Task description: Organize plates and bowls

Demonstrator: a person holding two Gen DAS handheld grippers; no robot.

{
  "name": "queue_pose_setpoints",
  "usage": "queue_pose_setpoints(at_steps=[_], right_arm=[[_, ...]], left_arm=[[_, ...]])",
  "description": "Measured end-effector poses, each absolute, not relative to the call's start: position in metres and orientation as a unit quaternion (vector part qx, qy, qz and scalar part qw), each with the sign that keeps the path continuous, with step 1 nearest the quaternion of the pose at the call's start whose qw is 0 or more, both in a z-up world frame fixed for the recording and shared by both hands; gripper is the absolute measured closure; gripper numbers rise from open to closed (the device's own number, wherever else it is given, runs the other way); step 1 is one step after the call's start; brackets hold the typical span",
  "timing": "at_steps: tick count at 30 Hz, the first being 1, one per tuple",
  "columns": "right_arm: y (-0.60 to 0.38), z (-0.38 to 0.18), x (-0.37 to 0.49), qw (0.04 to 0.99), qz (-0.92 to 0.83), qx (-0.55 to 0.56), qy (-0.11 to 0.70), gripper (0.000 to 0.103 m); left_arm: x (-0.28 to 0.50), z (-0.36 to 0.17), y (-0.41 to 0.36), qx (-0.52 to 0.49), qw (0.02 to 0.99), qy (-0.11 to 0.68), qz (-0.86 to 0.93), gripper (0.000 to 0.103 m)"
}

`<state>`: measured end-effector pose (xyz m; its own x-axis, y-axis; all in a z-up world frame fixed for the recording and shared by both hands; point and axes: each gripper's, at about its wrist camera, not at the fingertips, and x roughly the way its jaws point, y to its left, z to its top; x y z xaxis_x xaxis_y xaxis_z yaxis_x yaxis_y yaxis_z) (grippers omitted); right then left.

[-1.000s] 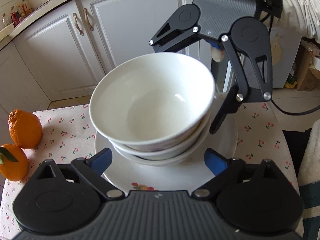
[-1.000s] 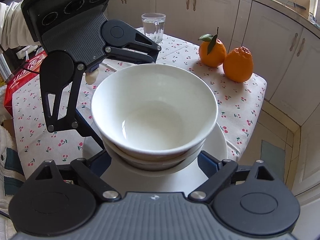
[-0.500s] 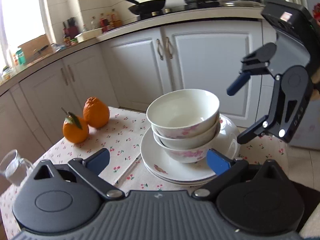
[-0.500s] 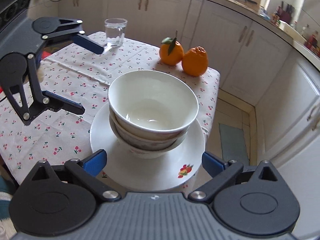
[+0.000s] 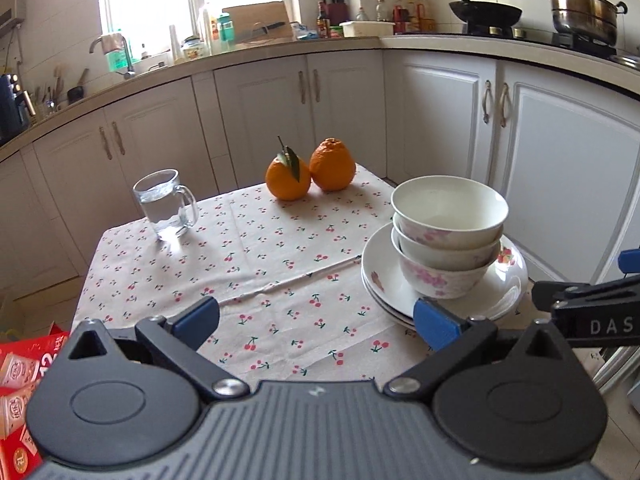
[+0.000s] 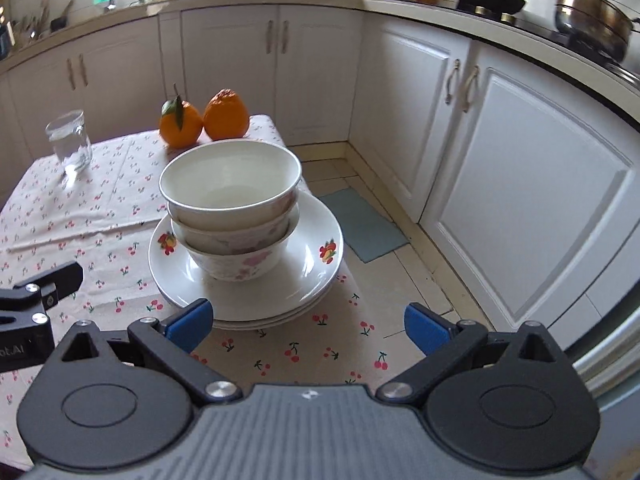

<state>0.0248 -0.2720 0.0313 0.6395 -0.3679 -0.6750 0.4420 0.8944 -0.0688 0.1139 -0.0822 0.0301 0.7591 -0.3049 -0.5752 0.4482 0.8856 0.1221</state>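
You are working in soft daylight that pours from the window (image 5: 160, 4) at the far counter; it is blown out to white in the left wrist view. Shadows under the oranges (image 5: 310, 174) and the glass mug (image 5: 166, 204) fall toward you, pale and short. A glare patch sits on the plates (image 5: 508, 296). Your right wrist view looks slightly softer, perhaps from motion blur, most of all at the pot (image 6: 592, 20). Both fisheye views bend the cabinets (image 6: 520, 184) hard at the edges.
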Motion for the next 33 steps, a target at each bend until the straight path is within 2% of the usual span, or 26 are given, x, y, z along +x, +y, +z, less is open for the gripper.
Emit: queue_pose_setpoints(at_steps=[14, 33], right_arm=[[-0.239, 0.056, -0.006, 0.922, -0.242, 0.024, 0.302, 0.000], [-0.237, 0.057, -0.005, 0.925, -0.238, 0.028, 0.296, 0.000]], left_arm=[[0.088, 0.044, -0.069, 0.100, 0.941, 0.270, -0.177, 0.001], [0.090, 0.043, -0.069, 0.094, 0.940, 0.280, -0.169, 0.001]])
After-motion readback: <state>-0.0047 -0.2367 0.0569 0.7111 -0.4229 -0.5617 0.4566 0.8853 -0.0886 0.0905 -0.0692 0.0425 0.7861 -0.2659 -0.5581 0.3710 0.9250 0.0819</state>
